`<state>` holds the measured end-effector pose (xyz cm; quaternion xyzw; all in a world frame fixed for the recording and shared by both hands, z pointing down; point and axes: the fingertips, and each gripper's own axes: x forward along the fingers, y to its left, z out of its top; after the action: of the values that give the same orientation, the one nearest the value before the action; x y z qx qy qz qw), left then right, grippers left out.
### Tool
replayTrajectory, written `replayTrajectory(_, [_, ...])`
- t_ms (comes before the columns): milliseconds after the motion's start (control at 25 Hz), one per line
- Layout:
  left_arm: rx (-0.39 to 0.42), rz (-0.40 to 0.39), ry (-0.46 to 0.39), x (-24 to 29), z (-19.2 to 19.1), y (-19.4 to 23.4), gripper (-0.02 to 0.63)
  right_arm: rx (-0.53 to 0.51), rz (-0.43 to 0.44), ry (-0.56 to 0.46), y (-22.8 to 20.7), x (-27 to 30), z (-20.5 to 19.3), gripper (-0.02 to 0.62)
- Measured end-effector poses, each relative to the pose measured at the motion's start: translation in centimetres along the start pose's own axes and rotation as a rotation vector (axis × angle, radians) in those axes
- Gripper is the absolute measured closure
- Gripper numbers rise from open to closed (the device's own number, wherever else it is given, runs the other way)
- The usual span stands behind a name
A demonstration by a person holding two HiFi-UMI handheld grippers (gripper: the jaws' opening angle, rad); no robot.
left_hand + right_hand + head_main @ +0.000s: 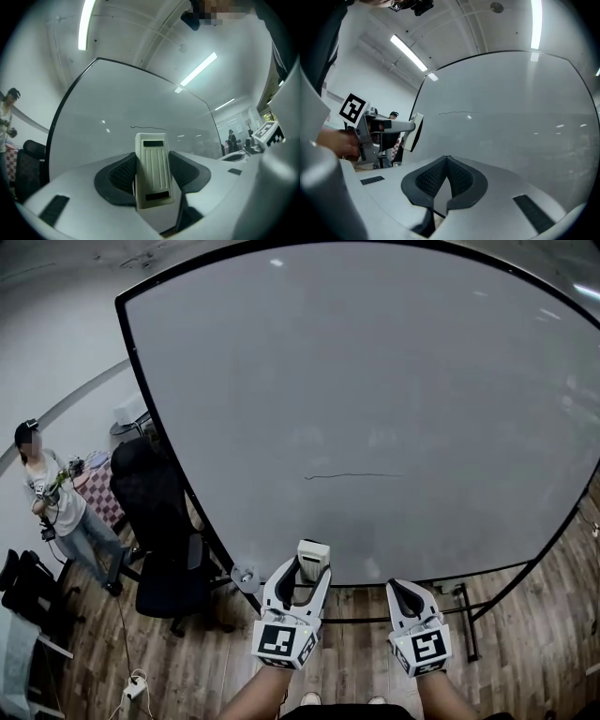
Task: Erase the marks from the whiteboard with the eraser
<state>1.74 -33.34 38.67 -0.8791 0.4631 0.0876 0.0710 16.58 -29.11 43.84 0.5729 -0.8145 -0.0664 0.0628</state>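
A large whiteboard on a black frame stands in front of me. One thin dark line runs across its lower middle; the same mark shows as the line and the line. My left gripper is shut on a cream-coloured eraser, held upright below the board's lower edge. In the left gripper view the eraser sits between the dark pads. My right gripper is shut with nothing in it, its tips meeting at the gripper. The eraser shows at left there.
A black office chair stands left of the board on a wooden floor. A person stands at far left near a chequered table. The board's stand legs reach toward me. A power strip lies on the floor.
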Motion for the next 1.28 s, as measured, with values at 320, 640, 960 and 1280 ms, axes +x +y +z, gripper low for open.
replayTrajectory(320, [0.064, 0.127, 0.002, 3.5, 2.6, 2.7, 0.365, -0.060, 0.080, -0.065, 0.2, 2.8, 2.6, 0.577])
replayTrajectory(640, [0.065, 0.217, -0.035, 5.2, 5.1, 6.3, 0.365, -0.084, 0.113, -0.084, -0.4, 3.9, 3.1, 0.577])
replayTrajectory(960, [0.061, 0.295, -0.067, 6.6, 7.3, 10.6, 0.365, -0.077, 0.128, -0.134, -0.1, 5.5, 4.7, 0.575])
replayTrajectory(1280, [0.096, 0.335, -0.108, 8.1, 9.3, 12.4, 0.365, -0.066, 0.139, -0.125, 0.9, 5.6, 4.7, 0.577])
